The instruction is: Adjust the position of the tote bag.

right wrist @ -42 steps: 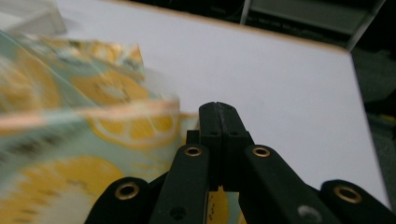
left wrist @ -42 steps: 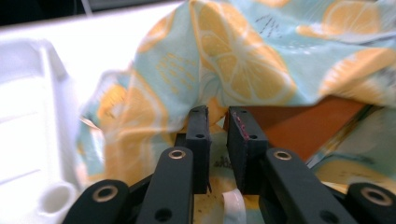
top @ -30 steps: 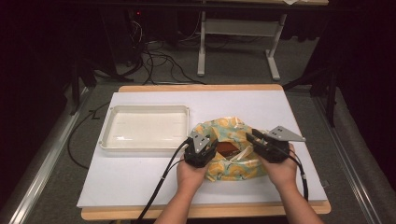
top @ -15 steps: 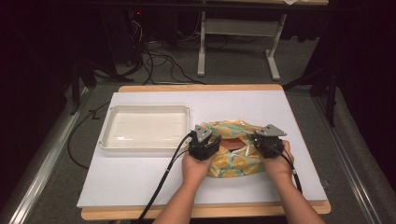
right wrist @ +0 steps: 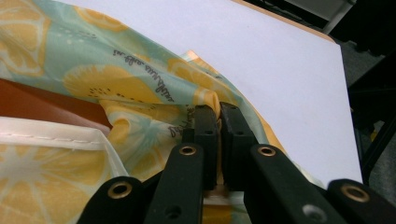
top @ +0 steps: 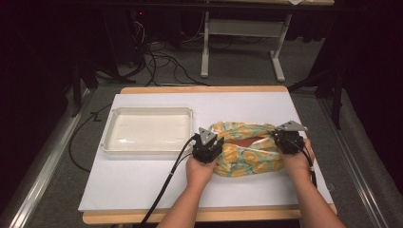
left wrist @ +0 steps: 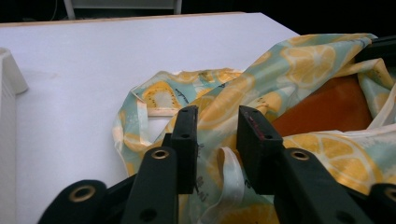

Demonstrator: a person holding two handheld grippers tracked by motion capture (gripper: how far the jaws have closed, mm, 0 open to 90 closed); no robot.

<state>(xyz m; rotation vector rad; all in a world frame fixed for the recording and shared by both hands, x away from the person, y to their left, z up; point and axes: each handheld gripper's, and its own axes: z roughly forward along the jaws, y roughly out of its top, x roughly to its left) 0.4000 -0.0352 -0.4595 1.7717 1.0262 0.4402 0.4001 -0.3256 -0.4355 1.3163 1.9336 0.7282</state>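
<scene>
At the far left of the white table sits an empty white tray, well apart from our work. Just to its right we hold the left gripper at the near-left end of the lemon-print cloth bag, which lies crumpled right of centre on the table with an orange lining showing through its open mouth. In the left gripper view the 2 jaws stand a little apart with a pale strap and a fold of the bag's fabric rising between them; they have just been closing, but we see a gap beside each pad, so we judge this tool not yet clamped. Farther right, the right gripper sits at the bag's right end, and in the right gripper view its jaws are pinched tight on a thin fold of the printed hem.

We judge the bag to be light, soft and limp: it will sag and fold wherever it is unsupported, and the smooth printed cloth looks a bit slippery. A single layer may slide out of the pads, so we would take hold at the stitched rim or the strap, where the material is doubled, with 1 grip at each end of the mouth to keep it spread.
</scene>
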